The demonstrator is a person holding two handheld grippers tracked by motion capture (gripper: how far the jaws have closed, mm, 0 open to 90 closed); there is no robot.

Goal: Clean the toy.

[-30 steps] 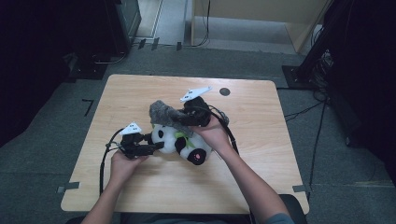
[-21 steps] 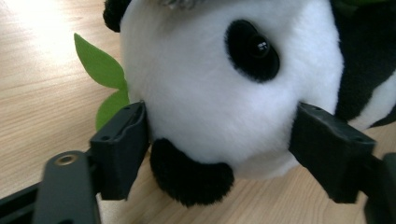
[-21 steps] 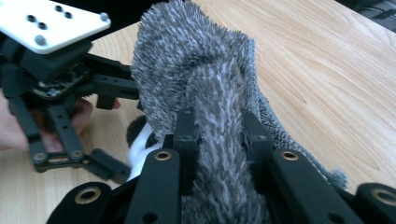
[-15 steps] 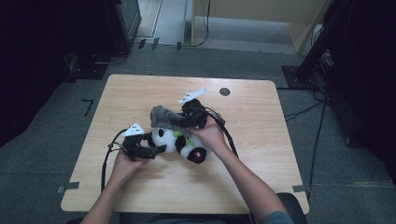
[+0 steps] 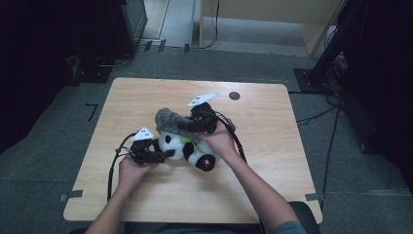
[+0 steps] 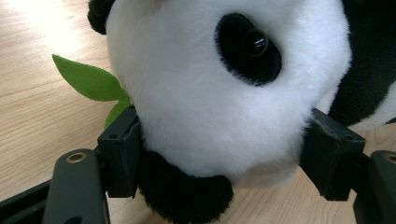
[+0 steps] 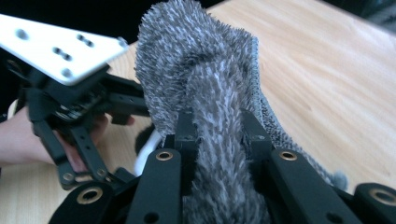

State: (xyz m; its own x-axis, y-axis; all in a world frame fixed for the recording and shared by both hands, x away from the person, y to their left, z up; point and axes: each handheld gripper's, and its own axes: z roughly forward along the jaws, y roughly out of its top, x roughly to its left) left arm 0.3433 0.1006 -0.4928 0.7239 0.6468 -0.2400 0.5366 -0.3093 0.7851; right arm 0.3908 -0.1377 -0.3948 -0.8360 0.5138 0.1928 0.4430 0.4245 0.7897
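A plush panda lies on the wooden counter, about midway between its left and right edges and nearer the person's edge than the far one. The left gripper has its 2 jaws on either side of the panda's white head, both pads against the fur; the jaws have just been closing around it. A green felt leaf sticks out beside the head. The right gripper is clamped narrow on a grey fuzzy cloth, pinching a fold of it between its jaws. In the high view the cloth drapes over the panda's far side, touching it, with the right hand just behind.
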